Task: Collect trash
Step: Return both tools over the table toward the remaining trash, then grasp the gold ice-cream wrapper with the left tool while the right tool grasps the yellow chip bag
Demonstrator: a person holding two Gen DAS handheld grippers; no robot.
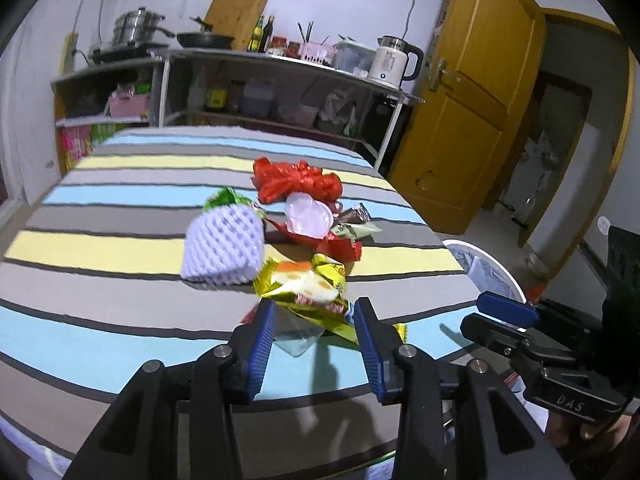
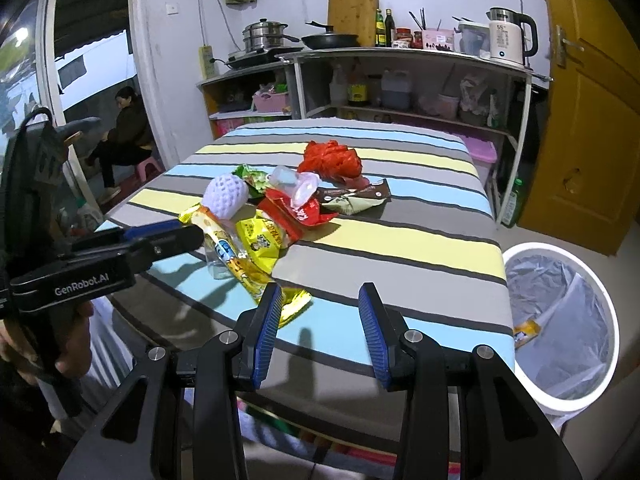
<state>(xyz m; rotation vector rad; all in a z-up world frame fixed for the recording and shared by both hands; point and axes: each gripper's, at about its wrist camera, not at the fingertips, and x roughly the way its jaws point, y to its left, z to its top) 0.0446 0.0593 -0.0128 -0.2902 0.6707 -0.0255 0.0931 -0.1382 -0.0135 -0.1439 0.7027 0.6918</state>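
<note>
left gripper (image 2: 188, 236): "GenRobot.AI" | right gripper (image 1: 492, 308): "DAS" | kettle (image 2: 506, 40): "55°"

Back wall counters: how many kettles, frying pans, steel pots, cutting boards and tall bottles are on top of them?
Kettle: 1
Frying pan: 1
Steel pot: 1
Cutting board: 1
Tall bottles: 2
Total: 6

Two hand-held grippers, both angled downward.
Left gripper (image 1: 316, 316): jaws apart, pads pressing nothing. Right gripper (image 2: 318, 308): jaws wide, empty.
</note>
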